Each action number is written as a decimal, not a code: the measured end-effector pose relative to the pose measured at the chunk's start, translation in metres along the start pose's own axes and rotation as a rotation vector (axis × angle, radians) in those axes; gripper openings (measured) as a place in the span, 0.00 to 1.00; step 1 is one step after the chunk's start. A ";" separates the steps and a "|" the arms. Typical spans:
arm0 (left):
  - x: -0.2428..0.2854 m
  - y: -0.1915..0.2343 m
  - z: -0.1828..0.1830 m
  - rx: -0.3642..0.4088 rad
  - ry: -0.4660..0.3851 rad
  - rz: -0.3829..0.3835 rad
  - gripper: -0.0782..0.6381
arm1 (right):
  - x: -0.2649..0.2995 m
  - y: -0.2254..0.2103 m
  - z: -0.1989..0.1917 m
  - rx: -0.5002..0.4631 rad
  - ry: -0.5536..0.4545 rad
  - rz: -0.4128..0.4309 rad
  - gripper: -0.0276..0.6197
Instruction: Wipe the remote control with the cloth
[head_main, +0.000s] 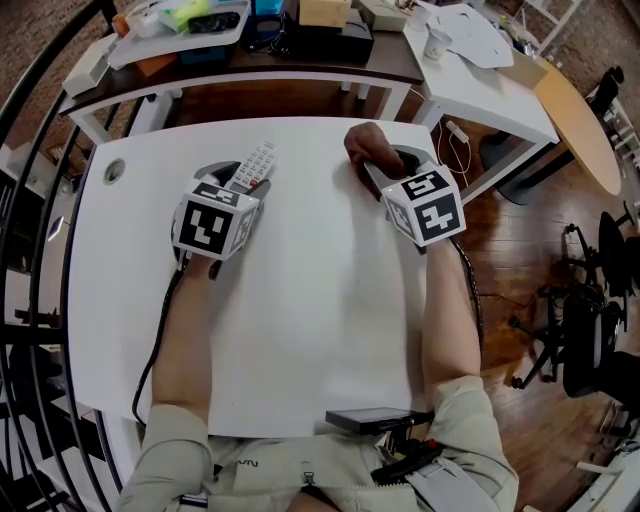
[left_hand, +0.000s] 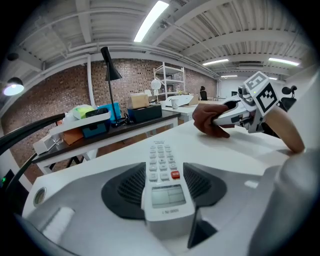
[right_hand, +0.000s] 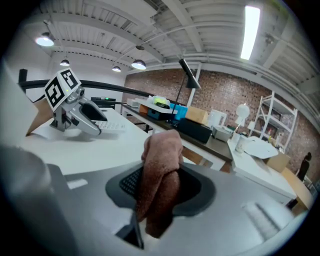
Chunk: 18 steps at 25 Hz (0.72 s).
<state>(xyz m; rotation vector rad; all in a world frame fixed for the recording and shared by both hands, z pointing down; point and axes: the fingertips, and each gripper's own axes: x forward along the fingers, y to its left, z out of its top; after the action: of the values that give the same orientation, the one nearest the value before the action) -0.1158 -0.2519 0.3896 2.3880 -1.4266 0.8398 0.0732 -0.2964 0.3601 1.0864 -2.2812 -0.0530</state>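
Grips the remote control (left_hand: 162, 182) in the left gripper (head_main: 243, 188), long axis pointing forward over the desk (head_main: 300, 330). Clenches the brown cloth (right_hand: 159, 175) in the right gripper (head_main: 378, 168), well apart, to the remote's right.

The person is wearing a beige short-sleeved shirt (head_main: 250, 468). The pale grey left tool (head_main: 240, 185) and right tool (head_main: 378, 165) are each carrying black-and-white marker cubes (head_main: 215, 222); a black cable (head_main: 152, 345) is trailing from the left.

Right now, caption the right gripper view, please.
Right hand-held gripper shut on brown cloth; left hand-held gripper holds remote.
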 end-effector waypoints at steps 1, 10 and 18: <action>-0.003 0.000 0.005 0.015 -0.016 0.012 0.45 | -0.002 -0.001 0.004 -0.003 -0.012 -0.008 0.24; -0.041 -0.017 0.059 0.168 -0.226 0.105 0.45 | -0.037 -0.004 0.054 -0.060 -0.177 -0.093 0.23; -0.079 -0.042 0.101 0.345 -0.430 0.192 0.45 | -0.090 0.000 0.107 -0.135 -0.367 -0.207 0.22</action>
<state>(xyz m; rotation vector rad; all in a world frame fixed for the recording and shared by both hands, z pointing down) -0.0724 -0.2217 0.2656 2.8567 -1.8206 0.6862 0.0586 -0.2546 0.2272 1.3243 -2.4265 -0.5209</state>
